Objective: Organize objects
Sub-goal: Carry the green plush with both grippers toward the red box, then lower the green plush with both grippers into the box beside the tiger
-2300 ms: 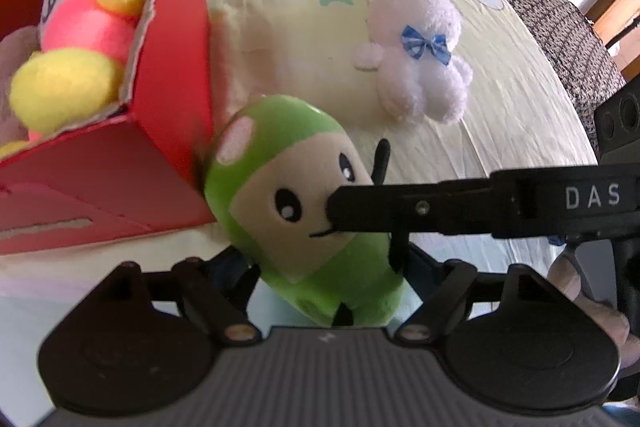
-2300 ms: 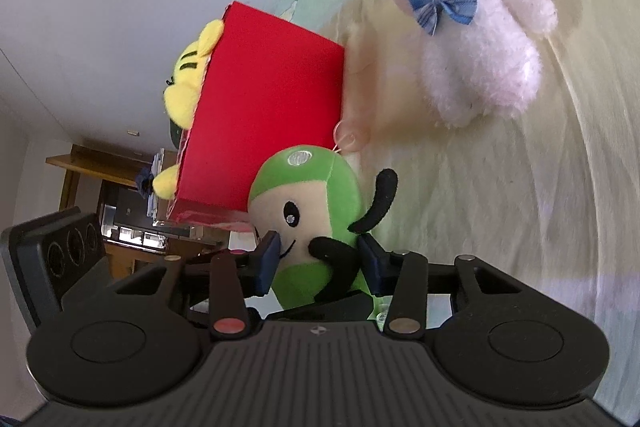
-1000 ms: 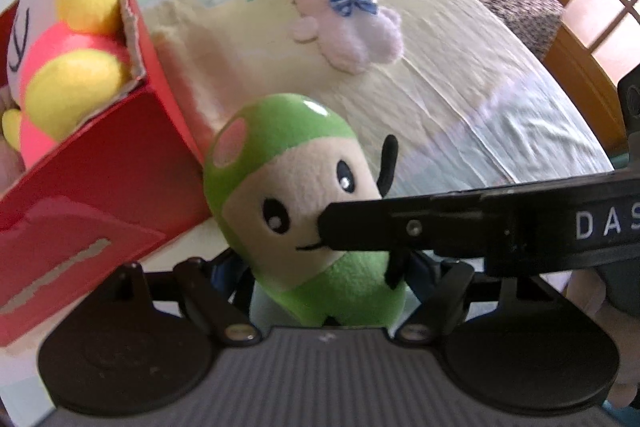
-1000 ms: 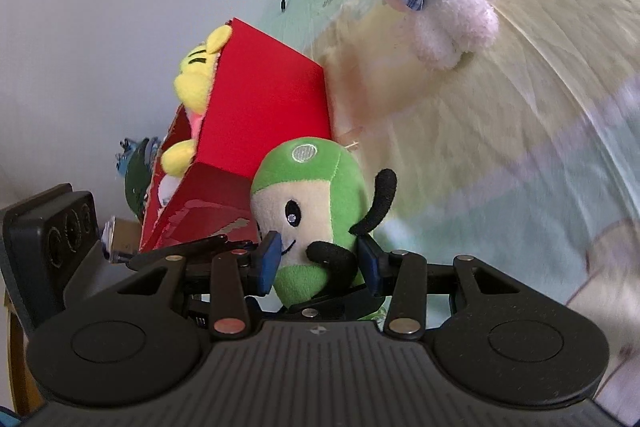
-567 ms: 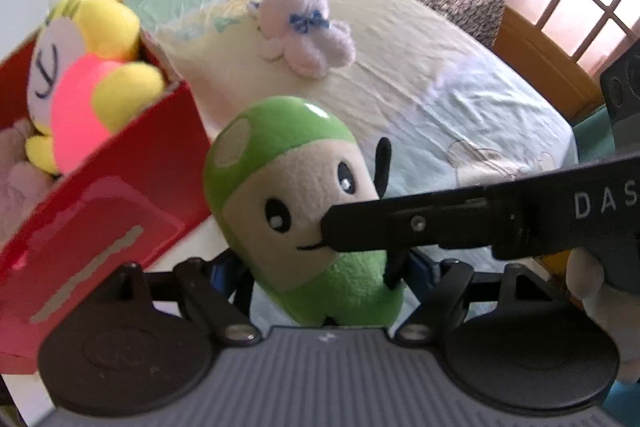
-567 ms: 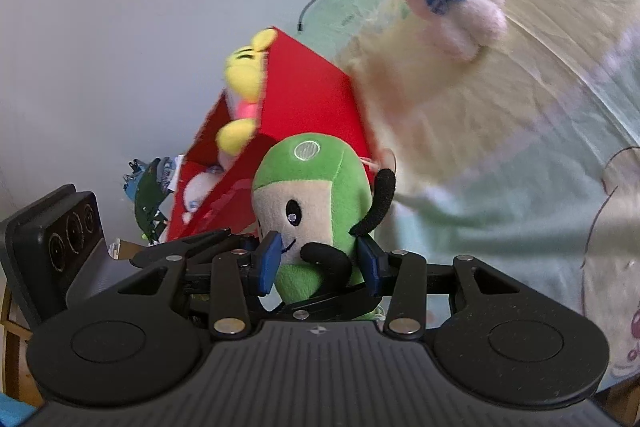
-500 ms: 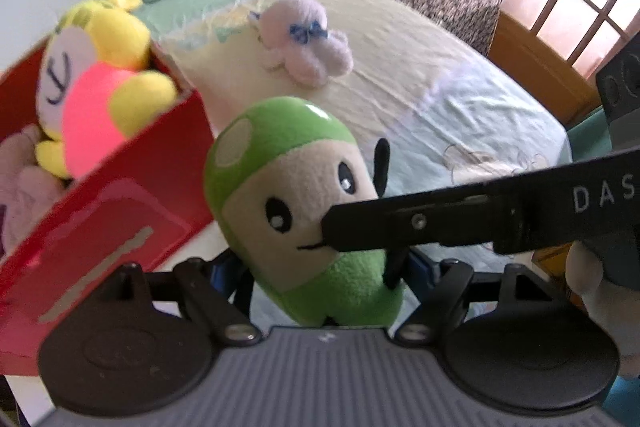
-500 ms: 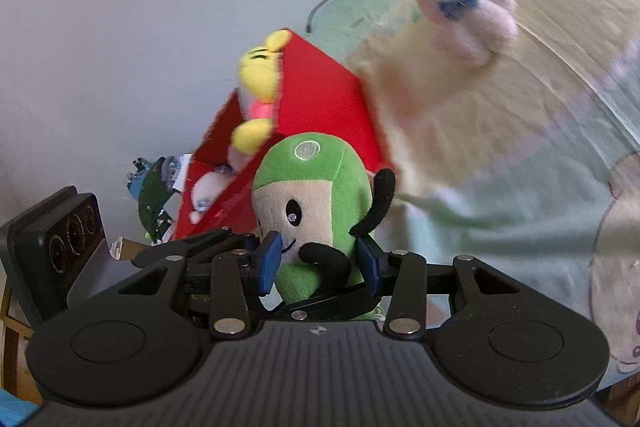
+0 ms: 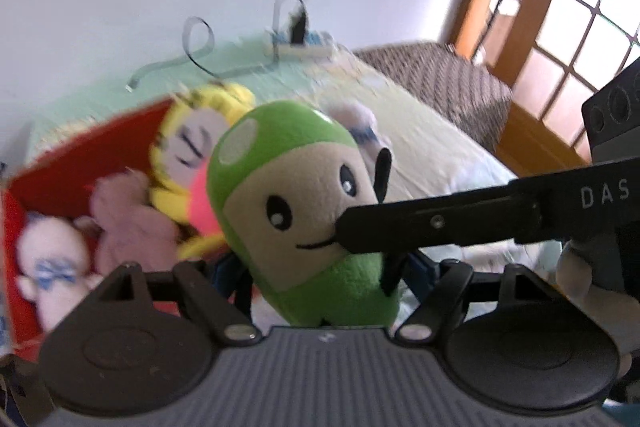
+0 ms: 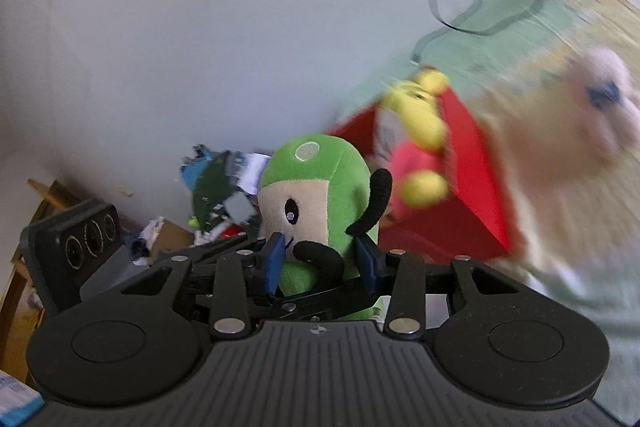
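Observation:
A green plush toy (image 9: 304, 203) with a beige face and black arms hangs in the air, held from two sides. My left gripper (image 9: 324, 267) is shut on its lower body. My right gripper (image 10: 320, 261) has its blue pads (image 10: 274, 259) pressed on the toy's (image 10: 316, 195) sides, and its jaws are closing. One right finger crosses the left wrist view as a black bar (image 9: 440, 223). Below and behind stands the open red box (image 9: 72, 163), which holds a yellow plush (image 9: 200, 143), a pink one (image 9: 124, 223) and a white one (image 9: 48, 255).
A white plush with a blue bow (image 10: 604, 95) lies on the pale bedsheet (image 9: 424, 147) right of the red box (image 10: 472, 167). A power strip (image 9: 304, 41) and cable lie by the wall. A woven brown seat (image 9: 440, 79) and wooden door (image 9: 560, 7) are right.
Both grippers have risen with the green plush between them. The red box has dropped lower in view and its inside now shows. More wall fills both views.

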`<state>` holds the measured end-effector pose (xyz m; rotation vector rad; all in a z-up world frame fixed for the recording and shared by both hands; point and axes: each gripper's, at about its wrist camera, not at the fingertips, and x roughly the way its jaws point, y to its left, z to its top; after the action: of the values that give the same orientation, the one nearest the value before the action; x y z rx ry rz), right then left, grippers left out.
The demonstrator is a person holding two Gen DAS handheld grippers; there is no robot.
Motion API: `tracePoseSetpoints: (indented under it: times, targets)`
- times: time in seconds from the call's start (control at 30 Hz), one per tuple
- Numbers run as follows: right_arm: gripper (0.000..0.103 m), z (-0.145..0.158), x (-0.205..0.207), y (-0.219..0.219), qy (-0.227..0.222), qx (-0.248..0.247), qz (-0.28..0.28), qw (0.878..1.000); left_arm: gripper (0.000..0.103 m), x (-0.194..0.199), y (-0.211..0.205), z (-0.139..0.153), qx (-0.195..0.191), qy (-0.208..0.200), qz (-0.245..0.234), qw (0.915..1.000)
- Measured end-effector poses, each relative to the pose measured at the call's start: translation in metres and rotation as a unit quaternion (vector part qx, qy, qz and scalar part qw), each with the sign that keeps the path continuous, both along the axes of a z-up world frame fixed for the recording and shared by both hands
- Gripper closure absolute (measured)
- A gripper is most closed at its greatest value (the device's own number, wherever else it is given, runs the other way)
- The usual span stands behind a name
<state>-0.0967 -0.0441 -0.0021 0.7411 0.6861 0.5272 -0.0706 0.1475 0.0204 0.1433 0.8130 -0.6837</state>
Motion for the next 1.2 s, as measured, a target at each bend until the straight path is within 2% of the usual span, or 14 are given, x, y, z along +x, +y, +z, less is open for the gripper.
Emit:
tracePoseSetpoints:
  times: [0.17, 0.4, 0.57, 0.8, 1.2]
  targets:
    - [0.061, 0.012, 0.034, 0.023, -0.033, 0.000, 0.030, 0.999, 0.025, 0.018, 0.030, 0.020, -0.012, -0.029, 0.046, 0.9985]
    - [0.062, 0.004, 0.087, 0.062, -0.037, -0.024, 0.079, 0.996, 0.025, 0.053, 0.056, 0.012, 0.014, -0.033, 0.111, 0.9932]
    - [0.063, -0.012, 0.109, 0.085, -0.020, -0.045, 0.100, 0.994, 0.025, 0.084, 0.074, -0.012, 0.023, 0.005, 0.153, 0.9879]
    - [0.065, -0.045, 0.128, 0.097, 0.026, -0.055, 0.108, 0.992, 0.025, 0.111, 0.084, -0.052, 0.046, 0.060, 0.180, 0.9808]
    - [0.064, -0.062, 0.145, 0.109, 0.055, -0.073, 0.117, 0.989, 0.023, 0.124, 0.084, -0.079, 0.077, 0.077, 0.184, 0.9768]
